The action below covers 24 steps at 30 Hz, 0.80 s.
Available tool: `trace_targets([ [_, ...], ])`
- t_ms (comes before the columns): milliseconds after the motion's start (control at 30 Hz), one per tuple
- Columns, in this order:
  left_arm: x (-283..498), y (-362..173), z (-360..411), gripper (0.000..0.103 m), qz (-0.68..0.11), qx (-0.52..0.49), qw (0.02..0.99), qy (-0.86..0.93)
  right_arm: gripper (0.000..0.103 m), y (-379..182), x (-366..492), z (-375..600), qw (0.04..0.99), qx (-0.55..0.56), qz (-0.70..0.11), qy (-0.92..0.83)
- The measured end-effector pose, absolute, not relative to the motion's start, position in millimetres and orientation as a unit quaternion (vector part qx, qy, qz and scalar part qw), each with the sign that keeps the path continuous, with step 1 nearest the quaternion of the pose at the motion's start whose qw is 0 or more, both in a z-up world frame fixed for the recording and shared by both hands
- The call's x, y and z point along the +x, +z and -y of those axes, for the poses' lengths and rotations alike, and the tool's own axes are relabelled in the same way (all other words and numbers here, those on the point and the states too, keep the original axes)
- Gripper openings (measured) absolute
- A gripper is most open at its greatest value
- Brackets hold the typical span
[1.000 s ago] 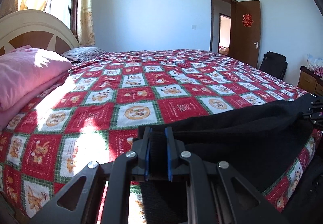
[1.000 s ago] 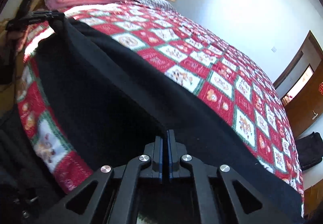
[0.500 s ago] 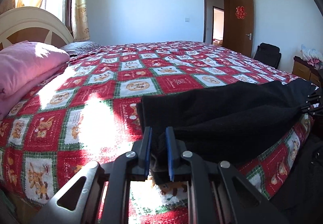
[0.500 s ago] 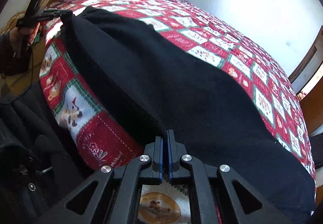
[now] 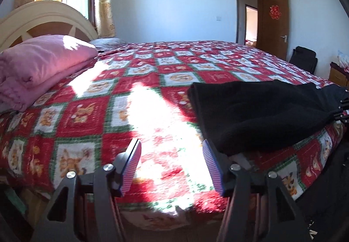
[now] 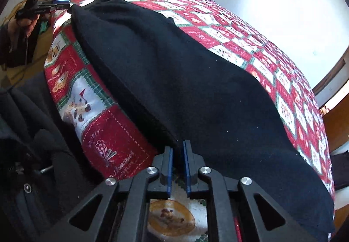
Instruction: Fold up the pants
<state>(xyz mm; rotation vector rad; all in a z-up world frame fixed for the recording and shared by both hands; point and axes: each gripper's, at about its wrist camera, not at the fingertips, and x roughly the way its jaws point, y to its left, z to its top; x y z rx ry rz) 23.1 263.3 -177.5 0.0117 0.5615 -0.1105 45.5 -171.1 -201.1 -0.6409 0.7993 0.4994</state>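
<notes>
The black pants (image 5: 257, 111) lie folded lengthwise along the near edge of the bed, also filling the right wrist view (image 6: 174, 80). My left gripper (image 5: 172, 165) is open and empty, its fingers just left of the pants' end. It also shows far off in the right wrist view (image 6: 59, 3). My right gripper (image 6: 177, 165) has its jaws slightly parted around the pants' near edge; the fabric still sits between the pads. It appears at the right edge of the left wrist view (image 5: 343, 109).
The bed has a red, white and green patchwork quilt (image 5: 135, 93). A folded pink blanket (image 5: 39, 63) and a cream headboard (image 5: 43, 21) are at the head. An open brown door (image 5: 274, 24), a black chair (image 5: 303, 61) and a dresser (image 5: 338, 74) stand beyond.
The pants were lowered onto the bed. My left gripper opened, let go of the pants' end and drew back left. My right gripper's jaws loosened slightly.
</notes>
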Motion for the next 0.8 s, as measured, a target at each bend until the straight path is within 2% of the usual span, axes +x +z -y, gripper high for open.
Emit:
trace_targets([
  [133, 17.6, -167.4, -277.5, 0.06, -0.264, -0.03, 0.964, -0.03, 0.017, -192.9, 43.3, 174.9, 0.839, -0.282, -0.388, 0.257],
  [300, 32.5, -149.0, -242.7, 0.061, -0.251, -0.032, 0.965, -0.066, 0.017, -182.2, 39.5, 171.9, 0.835, -0.261, -0.388, 0.289],
  [400, 44.2, -142.7, -208.7, 0.072, -0.247, -0.015, 0.964, -0.097, 0.017, -173.1, 47.9, 166.7, 0.841, -0.247, -0.38, 0.295],
  [467, 55.1, -141.5, -185.1, 0.074, -0.244, -0.007, 0.962, -0.122, 0.017, -166.1, 59.1, 162.1, 0.848, -0.231, -0.374, 0.296],
  [700, 77.1, -185.8, -140.9, 0.075, -0.291, 0.023, 0.945, -0.147, 0.017, -134.5, 142.4, 142.5, 0.86, -0.067, -0.397, 0.314],
  [800, 58.1, -192.8, -132.2, 0.078, -0.267, 0.08, 0.95, -0.137, 0.017, -134.1, 181.0, 127.9, 0.854, -0.021, -0.414, 0.315],
])
